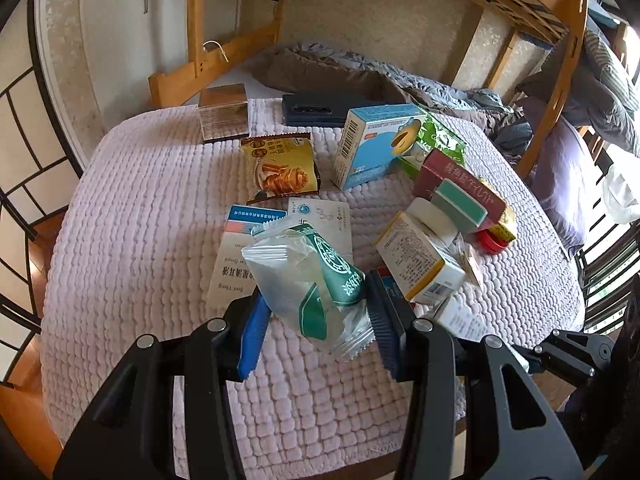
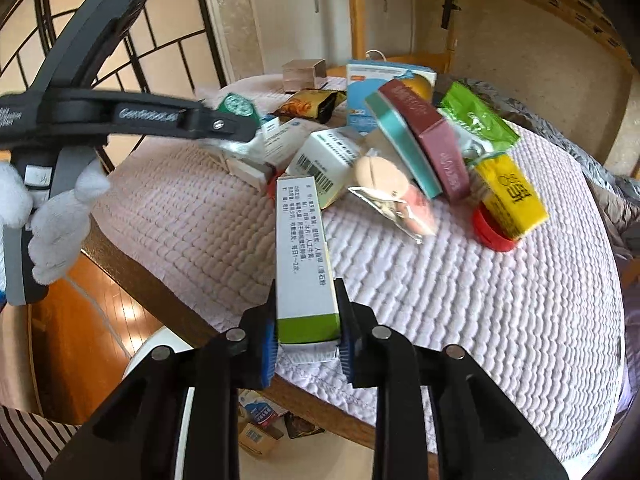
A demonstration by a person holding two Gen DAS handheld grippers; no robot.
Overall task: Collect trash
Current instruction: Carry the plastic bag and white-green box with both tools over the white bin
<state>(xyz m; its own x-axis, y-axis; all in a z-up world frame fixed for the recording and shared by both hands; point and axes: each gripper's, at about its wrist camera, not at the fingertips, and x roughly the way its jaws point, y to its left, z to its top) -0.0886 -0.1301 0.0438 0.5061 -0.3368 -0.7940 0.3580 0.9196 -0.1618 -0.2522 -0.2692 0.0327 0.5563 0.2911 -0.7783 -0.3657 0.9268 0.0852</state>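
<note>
My left gripper [image 1: 316, 320] is shut on a crumpled green-and-clear snack wrapper [image 1: 308, 276], held just above the pale pink quilted cloth [image 1: 140, 220]. The wrapper sticks up between the blue pads [image 1: 252, 336]. In the right wrist view my right gripper [image 2: 307, 332] is shut on the green end of a long white box [image 2: 302, 240] with printed text, which points away over the table's near edge. The left gripper [image 2: 240, 124] reaches in from the left there, held by a white-gloved hand [image 2: 60, 216], with the wrapper's green tip [image 2: 238, 106] showing.
Several boxes and packs are piled on the cloth: a blue-and-white box [image 1: 372, 148], a brown snack pack [image 1: 282, 168], a dark red box [image 1: 456, 188], a yellow box [image 2: 512, 196] on a red lid [image 2: 490, 228]. Below the wooden table edge [image 2: 168, 296] stands a white-rimmed bin [image 2: 156, 344] with cartons inside.
</note>
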